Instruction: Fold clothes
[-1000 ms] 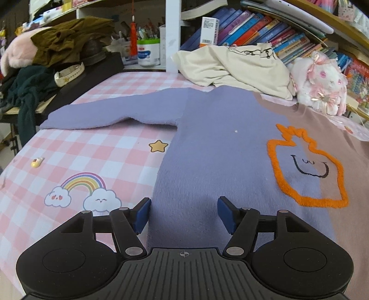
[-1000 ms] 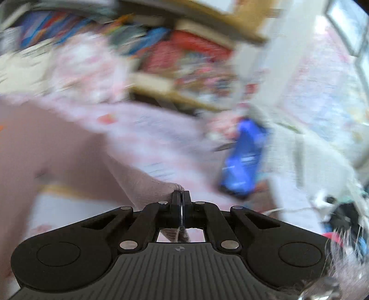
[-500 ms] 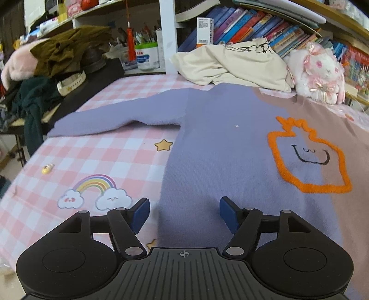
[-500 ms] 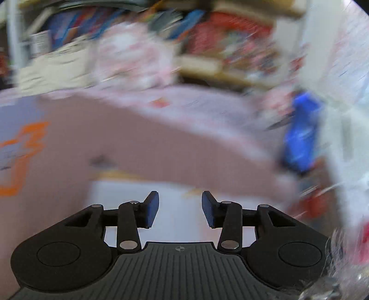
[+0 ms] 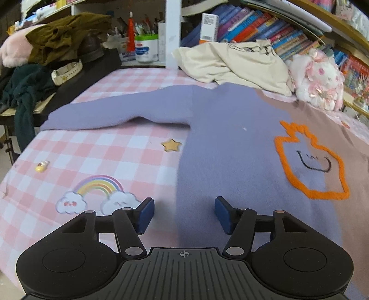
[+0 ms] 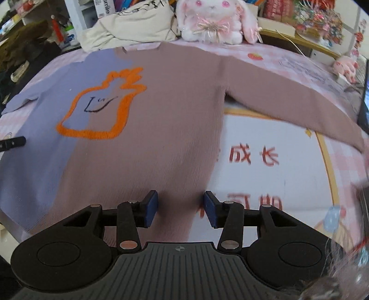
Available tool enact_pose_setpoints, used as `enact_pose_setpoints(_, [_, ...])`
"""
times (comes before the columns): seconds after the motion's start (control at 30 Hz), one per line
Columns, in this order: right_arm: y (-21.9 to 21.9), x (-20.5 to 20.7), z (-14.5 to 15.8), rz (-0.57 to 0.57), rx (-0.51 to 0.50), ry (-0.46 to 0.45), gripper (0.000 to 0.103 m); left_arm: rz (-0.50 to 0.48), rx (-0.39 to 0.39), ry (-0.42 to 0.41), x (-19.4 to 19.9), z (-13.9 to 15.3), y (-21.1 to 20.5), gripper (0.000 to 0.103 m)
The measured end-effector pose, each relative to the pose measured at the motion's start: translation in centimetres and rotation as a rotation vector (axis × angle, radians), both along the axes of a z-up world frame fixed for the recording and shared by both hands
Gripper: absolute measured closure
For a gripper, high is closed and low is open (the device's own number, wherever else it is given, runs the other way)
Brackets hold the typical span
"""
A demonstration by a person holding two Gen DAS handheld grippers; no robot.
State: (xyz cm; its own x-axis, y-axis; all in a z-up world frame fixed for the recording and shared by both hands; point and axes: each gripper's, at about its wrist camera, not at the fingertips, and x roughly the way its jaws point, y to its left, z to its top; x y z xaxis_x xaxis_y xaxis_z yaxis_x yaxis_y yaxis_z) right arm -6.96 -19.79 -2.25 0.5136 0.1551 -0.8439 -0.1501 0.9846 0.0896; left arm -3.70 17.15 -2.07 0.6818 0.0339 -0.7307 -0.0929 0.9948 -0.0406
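Note:
A sweater, lilac on one half and dusty pink on the other, lies flat on the bed with an orange outline figure on its chest and both sleeves spread out. My left gripper hovers over the lilac bottom-left hem; its jaws are closing, with the hem edge below them but not pinched. My right gripper hovers over the pink bottom-right hem; its jaws are opening, and the pads do not press the cloth. The tip of the left gripper's finger shows at the left edge of the right wrist view.
A pink checked bedsheet covers the bed. At the back lie a cream garment, a plush rabbit, bookshelves and a heap of dark clothes on a side stand.
My right gripper let go of the pink sleeve, opened, and swung left and down to the sweater's bottom hem. The left gripper narrowed slightly and shifted a little.

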Motion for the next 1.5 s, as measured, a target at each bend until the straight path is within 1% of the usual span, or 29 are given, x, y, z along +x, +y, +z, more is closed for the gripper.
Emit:
enact_pose_setpoints(0.07, [0.0, -0.6, 0.2, -0.037, -0.005, 0.001, 0.061, 0.006, -0.01, -0.013, 0.1, 0.5, 0.8, 0.048])
enact_pose_setpoints(0.17, [0.0, -1.1, 0.2, -0.087, -0.015, -0.011, 0.061, -0.015, -0.039, -0.033, 0.1, 1.2, 2.1, 0.048])
enact_pose_setpoints(0.33, [-0.1, -1.7, 0.1, -0.172, -0.003, -0.014, 0.057, -0.042, -0.107, 0.022, 0.3, 0.7, 3.5, 0.049])
enact_pose_setpoints(0.4, [-0.2, -1.9, -0.1, -0.207, 0.013, -0.009, 0.057, -0.048, -0.125, 0.033, 0.1, 0.5, 3.4, 0.055])
enact_pose_setpoints(0.47, [0.0, -2.1, -0.1, -0.218, 0.022, -0.01, 0.058, -0.056, -0.136, 0.041, -0.1, 0.2, 3.3, 0.066])
enact_pose_setpoints(0.5, [0.1, -2.2, -0.1, -0.222, 0.027, -0.011, 0.06, -0.065, -0.139, 0.043, -0.2, 0.1, 3.1, 0.07])
enact_pose_setpoints(0.53, [0.2, -2.3, 0.0, -0.226, 0.031, -0.012, 0.07, -0.084, -0.146, 0.046, -0.2, 0.1, 2.9, 0.082])
enact_pose_setpoints(0.57, [0.4, -2.4, 0.0, -0.22, 0.039, -0.014, 0.076, -0.106, -0.159, 0.056, -0.1, 0.0, 2.7, 0.094])
enact_pose_setpoints(0.6, [0.6, -2.5, 0.0, -0.212, 0.043, -0.015, 0.083, -0.124, -0.169, 0.063, 0.0, 0.0, 2.5, 0.095])
enact_pose_setpoints(0.63, [0.8, -2.5, 0.1, -0.204, 0.045, -0.017, 0.088, -0.135, -0.169, 0.065, 0.0, 0.0, 2.3, 0.097])
enact_pose_setpoints(0.7, [1.1, -2.4, 0.1, -0.204, 0.016, -0.034, 0.089, -0.162, -0.167, 0.067, -0.3, 0.0, 1.8, 0.098])
enact_pose_setpoints(0.73, [1.2, -2.3, 0.1, -0.211, -0.01, -0.05, 0.089, -0.175, -0.166, 0.068, -0.4, 0.0, 1.6, 0.098])
enact_pose_setpoints(0.8, [0.9, -2.0, 0.1, -0.241, -0.028, -0.063, 0.089, -0.192, -0.156, 0.062, -0.4, 0.0, 1.3, 0.098])
enact_pose_setpoints(0.87, [0.8, -1.9, 0.2, -0.26, -0.01, -0.049, 0.09, -0.198, -0.147, 0.053, 0.0, 0.0, 1.3, 0.098])
enact_pose_setpoints(0.93, [1.3, -2.2, 0.2, -0.243, -0.009, -0.04, 0.09, -0.19, -0.146, 0.046, 0.6, -0.1, 1.7, 0.098])
enact_pose_setpoints(1.03, [2.4, -2.7, 0.2, -0.208, -0.036, -0.05, 0.09, -0.174, -0.159, 0.054, 1.3, 0.0, 2.3, 0.098])
enact_pose_setpoints(1.07, [2.5, -2.6, 0.2, -0.206, -0.043, -0.053, 0.09, -0.179, -0.156, 0.055, 1.2, 0.0, 2.2, 0.098])
enact_pose_setpoints(1.17, [2.1, -2.5, 0.2, -0.23, -0.021, -0.049, 0.089, -0.192, -0.141, 0.056, 0.9, 0.1, 2.2, 0.098])
enact_pose_setpoints(1.3, [2.3, -2.7, 0.2, -0.236, -0.023, -0.049, 0.089, -0.181, -0.156, 0.057, 0.5, 0.1, 2.4, 0.098])
enact_pose_setpoints(1.43, [2.4, -2.5, 0.2, -0.24, -0.027, -0.049, 0.09, -0.18, -0.15, 0.052, 0.5, 0.1, 2.4, 0.098])
enact_pose_setpoints(1.5, [2.5, -2.4, 0.2, -0.237, -0.031, -0.051, 0.09, -0.168, -0.133, 0.046, 0.5, 0.1, 2.4, 0.098])
